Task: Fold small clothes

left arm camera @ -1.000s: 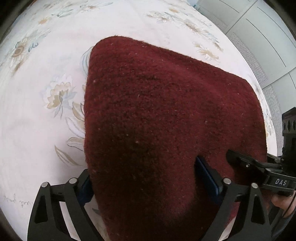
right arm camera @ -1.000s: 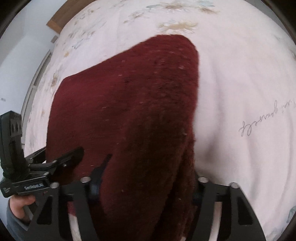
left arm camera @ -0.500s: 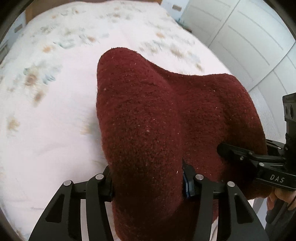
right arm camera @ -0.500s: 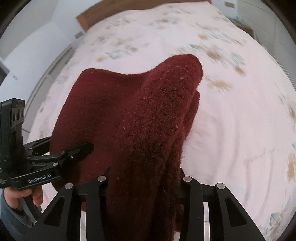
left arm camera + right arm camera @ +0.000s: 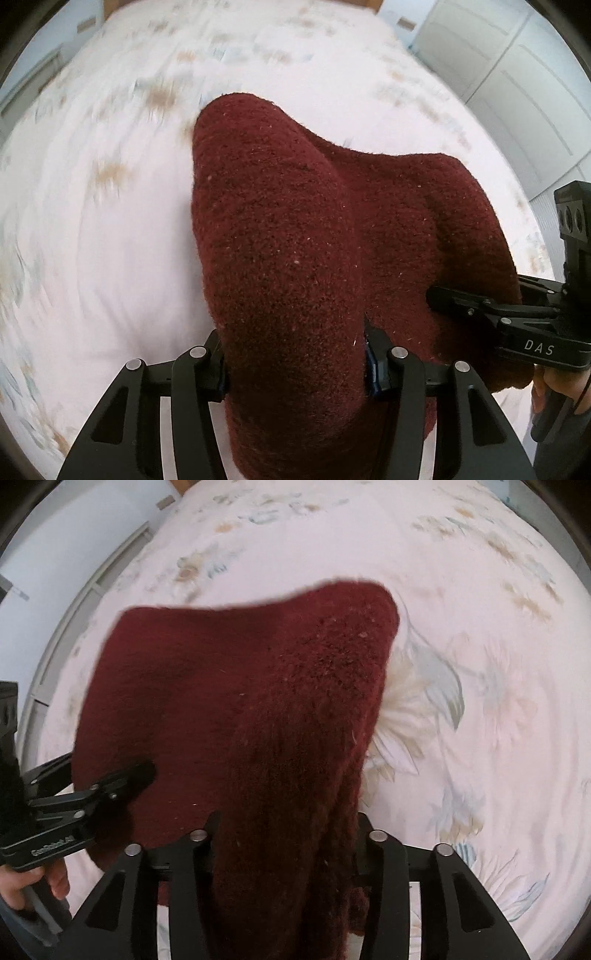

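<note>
While both claws have the dark red knitted garment (image 5: 295, 258) lifted off the floral bedsheet (image 5: 92, 240), I read the left side first; my left gripper (image 5: 295, 365) is clamped on a thick bunch of the knit, fabric filling the whole gap between its fingers, and the cloth drapes forward from there over the bed. The sheet is blurred around it, so I cannot tell exactly how high the garment hangs, only that its far edge seems clear of the bed. Moving across, the knit spans between the two tools as a sagging saddle; the middle is slack, not taut. On the right, my right gripper (image 5: 288, 834) is likewise closed on the garment (image 5: 240, 701), pinching a doubled edge that hangs down past its fingers; the person's hand (image 5: 33, 882) holding the other tool shows at the lower left of that view.

I judge the step in hand to be carrying the held edge over to lay a fold. To do it well I would keep both grips firm and level, draw the claws a little apart to take out the sag, then lower the far edge onto the sheet first so the knit lays flat; fuzzy wool clings to itself, so letting go early risks a bunched crease.
</note>
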`<state>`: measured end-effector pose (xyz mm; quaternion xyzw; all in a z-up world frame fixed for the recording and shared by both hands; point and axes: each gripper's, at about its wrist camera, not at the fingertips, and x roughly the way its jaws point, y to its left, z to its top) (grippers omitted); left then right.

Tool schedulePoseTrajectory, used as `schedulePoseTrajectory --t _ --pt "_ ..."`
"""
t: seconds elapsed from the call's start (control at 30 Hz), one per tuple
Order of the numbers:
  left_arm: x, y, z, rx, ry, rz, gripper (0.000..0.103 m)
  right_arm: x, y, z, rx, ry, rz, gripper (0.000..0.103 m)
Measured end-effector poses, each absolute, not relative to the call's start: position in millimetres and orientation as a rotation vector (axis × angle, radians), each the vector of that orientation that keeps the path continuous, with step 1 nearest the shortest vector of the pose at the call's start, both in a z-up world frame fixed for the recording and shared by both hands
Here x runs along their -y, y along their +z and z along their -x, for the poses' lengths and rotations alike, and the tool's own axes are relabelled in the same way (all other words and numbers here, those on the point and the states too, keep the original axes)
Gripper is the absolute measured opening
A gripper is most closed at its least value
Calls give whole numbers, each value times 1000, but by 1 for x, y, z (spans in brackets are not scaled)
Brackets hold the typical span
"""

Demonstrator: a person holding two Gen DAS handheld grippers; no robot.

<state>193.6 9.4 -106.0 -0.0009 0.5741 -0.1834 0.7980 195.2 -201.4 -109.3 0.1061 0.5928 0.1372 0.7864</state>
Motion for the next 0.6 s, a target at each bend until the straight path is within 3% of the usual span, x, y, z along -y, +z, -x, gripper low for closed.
schedulePoseTrajectory --t 0.13,0.37,0.47,0.53,0.6 --pt "-16 -120 -186 -1198 -370 29 66 210 -107 -193 -1264 285 -233 60" --pt "-28 -113 -181 -1245 -316 61 72 215 -77 -189 -1165 213 -137 80" --pt "-32 -102 -173 -1222 -293 26 82 218 -63 -179 -1141 208 -114 83" --pt "-35 -96 -168 -1211 -287 13 102 216 -61 -173 -1129 206 -97 85" --pt "-37 -87 -161 -1182 -277 9 102 210 -64 -171 -1119 207 -78 94"
